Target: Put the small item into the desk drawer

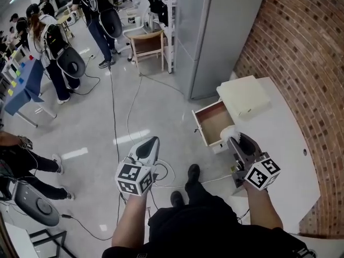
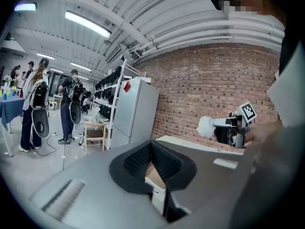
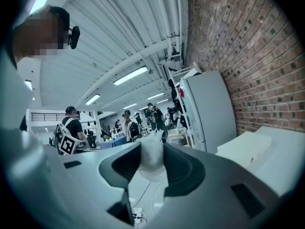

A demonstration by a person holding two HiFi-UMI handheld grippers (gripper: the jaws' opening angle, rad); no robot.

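The small item (image 1: 230,133) is a soft white lump, and my right gripper (image 1: 233,136) is shut on it. It hangs just over the near right corner of the open desk drawer (image 1: 212,123), whose brown bottom shows bare. In the right gripper view the white item (image 3: 151,159) fills the gap between the dark pads (image 3: 181,168). My left gripper (image 1: 152,142) is out over the floor, left of the drawer, with its jaws together and nothing in them. The left gripper view shows the pads (image 2: 164,162) meeting at the tip, and the right gripper (image 2: 217,126) with the white item (image 2: 206,126) off to the right.
A white desk (image 1: 285,144) runs along the brick wall (image 1: 301,47), with a cream box (image 1: 244,95) on its far end. A grey refrigerator (image 1: 215,31) stands beyond the drawer. Cables (image 1: 128,109) cross the floor. A wooden chair (image 1: 148,44) and people (image 1: 54,50) are farther off.
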